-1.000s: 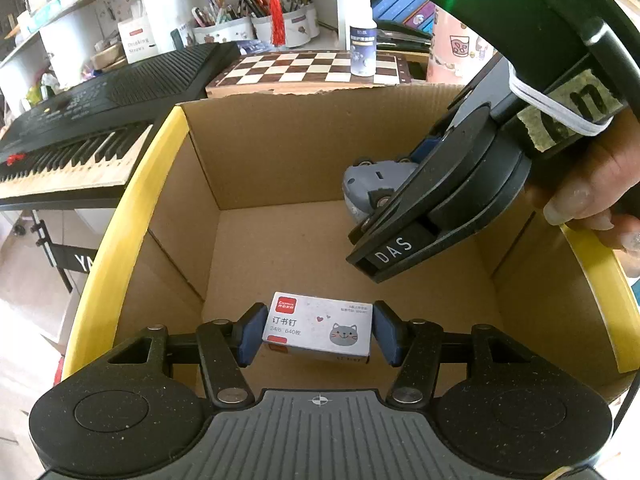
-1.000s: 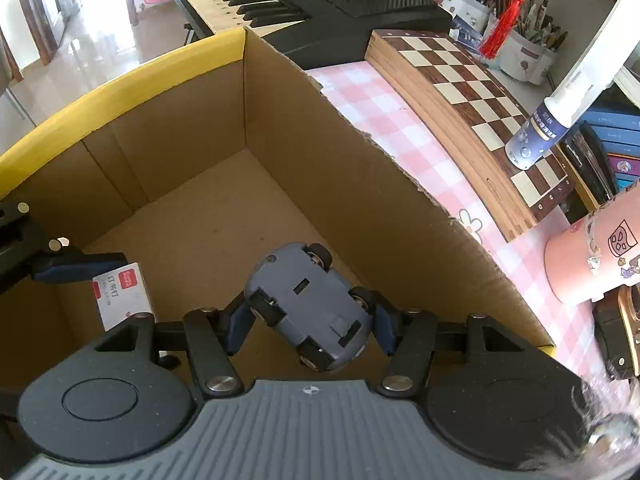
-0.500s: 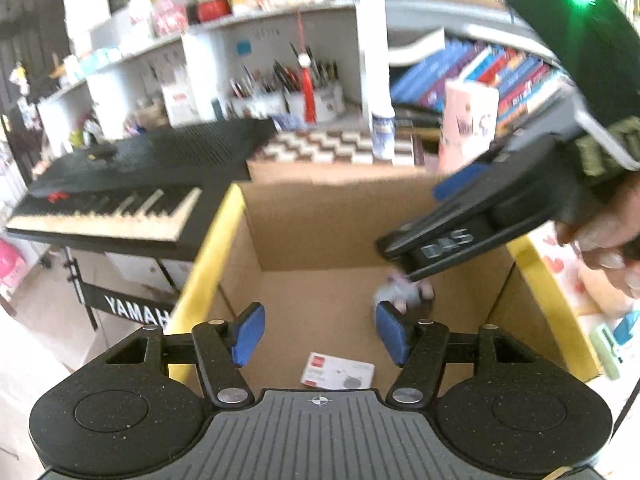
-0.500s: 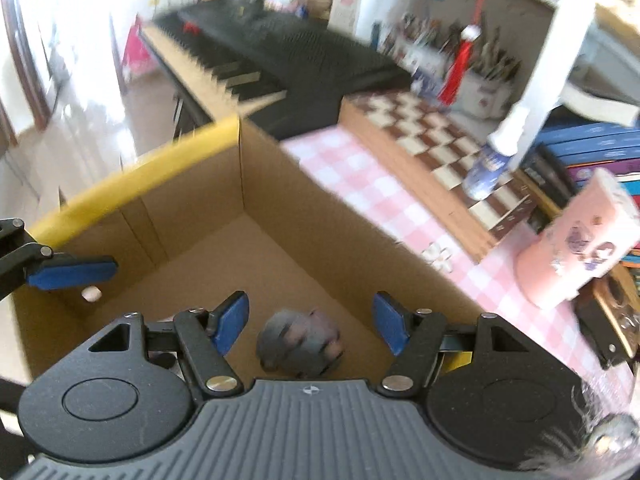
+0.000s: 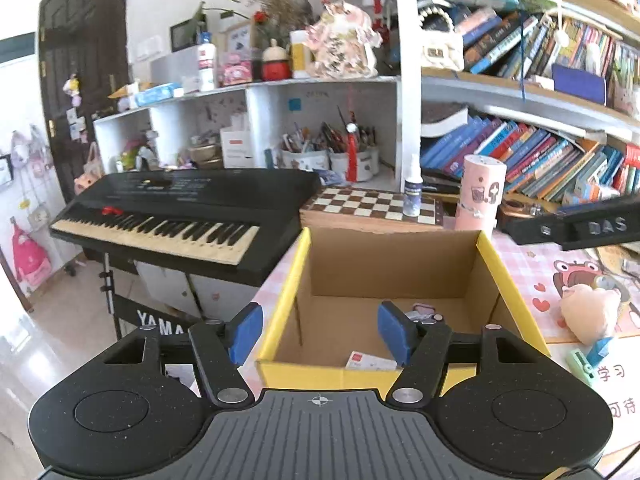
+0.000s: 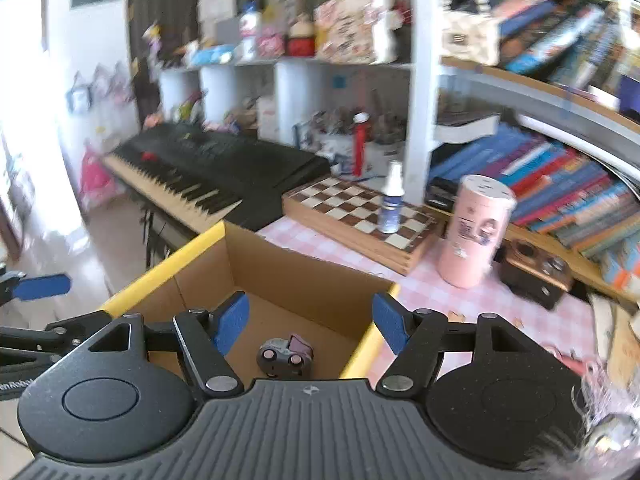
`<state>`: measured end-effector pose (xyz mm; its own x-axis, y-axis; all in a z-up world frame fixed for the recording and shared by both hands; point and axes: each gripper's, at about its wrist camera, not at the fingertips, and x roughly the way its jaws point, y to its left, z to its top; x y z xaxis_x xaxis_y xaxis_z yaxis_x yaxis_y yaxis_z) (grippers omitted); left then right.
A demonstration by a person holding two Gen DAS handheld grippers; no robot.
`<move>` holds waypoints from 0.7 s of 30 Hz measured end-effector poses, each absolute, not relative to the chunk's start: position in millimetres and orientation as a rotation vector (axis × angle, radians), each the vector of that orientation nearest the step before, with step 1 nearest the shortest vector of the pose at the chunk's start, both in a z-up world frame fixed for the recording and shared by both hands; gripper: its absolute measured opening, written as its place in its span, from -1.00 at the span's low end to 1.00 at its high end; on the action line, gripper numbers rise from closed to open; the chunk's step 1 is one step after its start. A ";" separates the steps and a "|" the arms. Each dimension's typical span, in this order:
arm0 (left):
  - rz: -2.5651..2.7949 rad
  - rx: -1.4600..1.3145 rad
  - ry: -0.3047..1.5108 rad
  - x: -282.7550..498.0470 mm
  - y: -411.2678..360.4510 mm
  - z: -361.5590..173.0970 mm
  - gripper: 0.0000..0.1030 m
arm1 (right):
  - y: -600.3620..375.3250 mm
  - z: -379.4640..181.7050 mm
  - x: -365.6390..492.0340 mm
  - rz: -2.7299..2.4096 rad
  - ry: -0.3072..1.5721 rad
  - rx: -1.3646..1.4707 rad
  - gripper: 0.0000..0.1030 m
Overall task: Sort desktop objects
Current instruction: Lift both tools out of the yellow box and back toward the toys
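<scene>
Left wrist view first: the left claw [image 5: 320, 332] hangs released above the near yellow rim of the cardboard box [image 5: 486, 248], nothing between its blue pads [image 5: 247, 330]. A second ago those pads clasped the small staple box [image 5: 370, 360]; its jaws have just been opening, and the staple box now lies on the box floor, below and a little to the right of the claw's middle, partly hidden by the right pad and the rim. Further right on the same floor, a grey-and-pink shape beside that pad looks like the toy car, though only a sliver shows. At the far right edge the other tool's finger reaches in over the pink checked counter [image 5: 532, 256].

Right wrist view: the right claw [image 6: 310, 322] is likewise released and empty. A second ago it gripped the toy car [image 6: 285, 354]; its jaws have been parting within that second, and the car sits on the box floor, low between the pads but well beneath them, touching neither.

Both items appear delivered, so this pair of drops looks finished. Judging by the wider view of keyboard [image 5: 160, 216] and shelves than a second ago, both claws have drawn up and away, likely towards whatever remains on the counter to the right.
</scene>
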<state>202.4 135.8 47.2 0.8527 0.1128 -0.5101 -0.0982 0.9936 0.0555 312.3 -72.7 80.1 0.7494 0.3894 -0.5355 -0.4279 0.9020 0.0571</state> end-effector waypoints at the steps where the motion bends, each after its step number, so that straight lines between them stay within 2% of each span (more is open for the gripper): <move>1: 0.119 0.015 0.533 196.0 138.1 48.1 0.27 | -77.0 79.8 304.0 0.432 0.566 -0.045 0.29; 8: 0.151 -0.123 0.511 156.8 155.5 45.7 0.31 | -91.2 67.4 239.8 0.284 0.514 0.046 0.29; 21: 0.158 -0.120 0.542 79.1 145.2 23.4 0.32 | -78.2 25.6 117.5 0.161 0.504 -0.016 0.29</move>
